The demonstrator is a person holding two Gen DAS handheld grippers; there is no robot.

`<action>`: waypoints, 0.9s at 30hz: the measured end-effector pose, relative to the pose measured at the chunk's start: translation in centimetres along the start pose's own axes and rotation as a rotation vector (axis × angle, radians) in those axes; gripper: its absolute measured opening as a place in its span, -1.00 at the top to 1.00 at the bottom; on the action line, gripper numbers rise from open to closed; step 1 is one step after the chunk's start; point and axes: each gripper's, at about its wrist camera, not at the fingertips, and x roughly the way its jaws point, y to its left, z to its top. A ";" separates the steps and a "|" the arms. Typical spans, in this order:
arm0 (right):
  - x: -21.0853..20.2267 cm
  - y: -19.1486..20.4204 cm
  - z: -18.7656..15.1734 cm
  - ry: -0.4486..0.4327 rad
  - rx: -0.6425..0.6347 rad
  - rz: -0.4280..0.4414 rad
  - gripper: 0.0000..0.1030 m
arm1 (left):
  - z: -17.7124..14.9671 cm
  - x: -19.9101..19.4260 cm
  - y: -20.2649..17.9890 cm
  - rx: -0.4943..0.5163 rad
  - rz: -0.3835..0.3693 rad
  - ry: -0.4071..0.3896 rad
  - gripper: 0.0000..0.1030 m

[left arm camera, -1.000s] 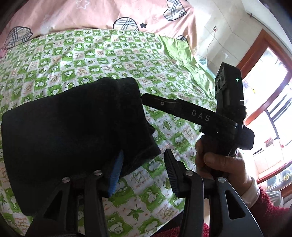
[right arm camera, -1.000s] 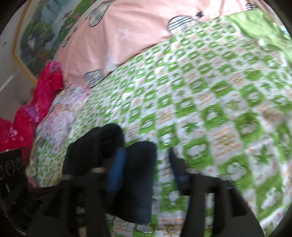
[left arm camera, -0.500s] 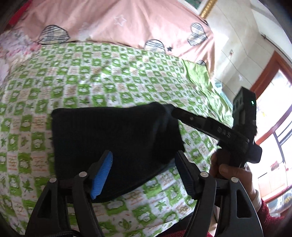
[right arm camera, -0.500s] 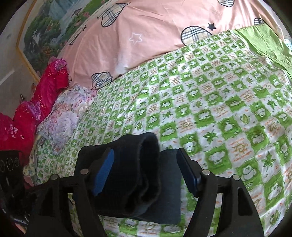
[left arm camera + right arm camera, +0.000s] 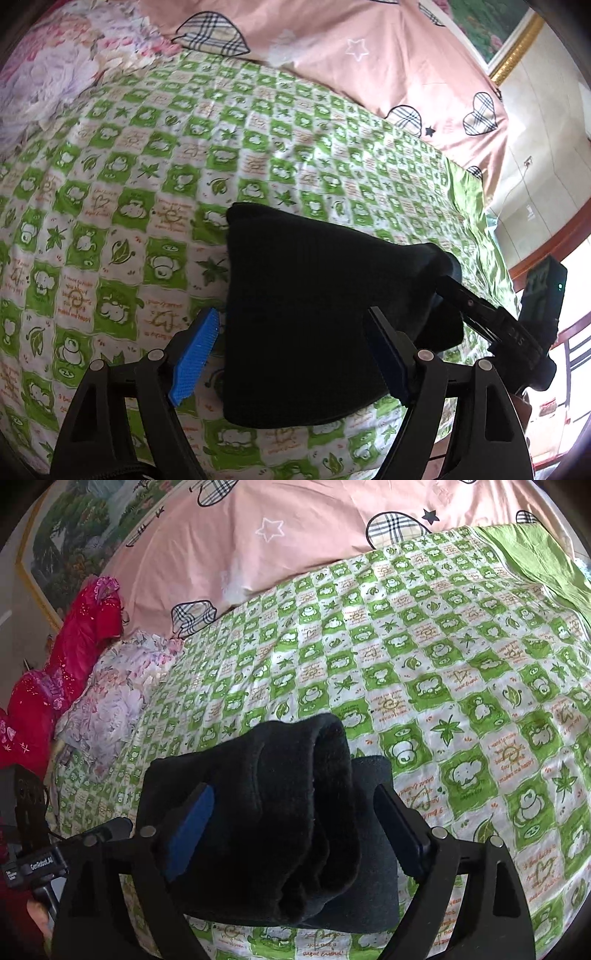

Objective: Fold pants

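The dark pants lie folded into a thick bundle on the green checked bedsheet. My left gripper is open, its blue-padded fingers spread on either side of the bundle's near edge. In the right wrist view the pants show as a stacked roll with folded layers. My right gripper is open too, its jaws wide around the bundle's end. The right gripper's body shows at the pants' far right side in the left wrist view.
A pink duvet with plaid hearts lies at the head of the bed. A floral pillow and red fabric sit at the left. A plain green sheet edge is at the right. A window and wall are beyond.
Both grippers have opened and drawn back from the pants, which now lie released on the sheet. Both views have swung so the bundle sits between the spread fingers.
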 end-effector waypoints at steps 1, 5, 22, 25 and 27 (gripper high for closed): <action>0.2 -0.2 -0.2 0.009 0.010 -0.009 -0.72 | 0.1 0.2 0.3 -0.007 0.002 0.005 -0.56; 0.8 -1.1 -0.9 0.035 0.047 -0.033 -0.75 | 0.2 1.0 1.3 -0.034 0.003 0.024 -0.56; 1.8 -4.8 -2.7 0.106 0.138 0.105 -0.13 | 0.4 4.1 1.8 -0.065 -0.019 0.096 -0.69; 1.8 -5.5 -2.9 0.101 0.167 0.143 -0.11 | 0.4 4.9 1.8 -0.069 -0.006 0.100 -0.82; 1.8 -5.6 -3.0 0.095 0.167 0.154 -0.11 | 0.3 5.3 1.8 -0.075 -0.004 0.103 -0.84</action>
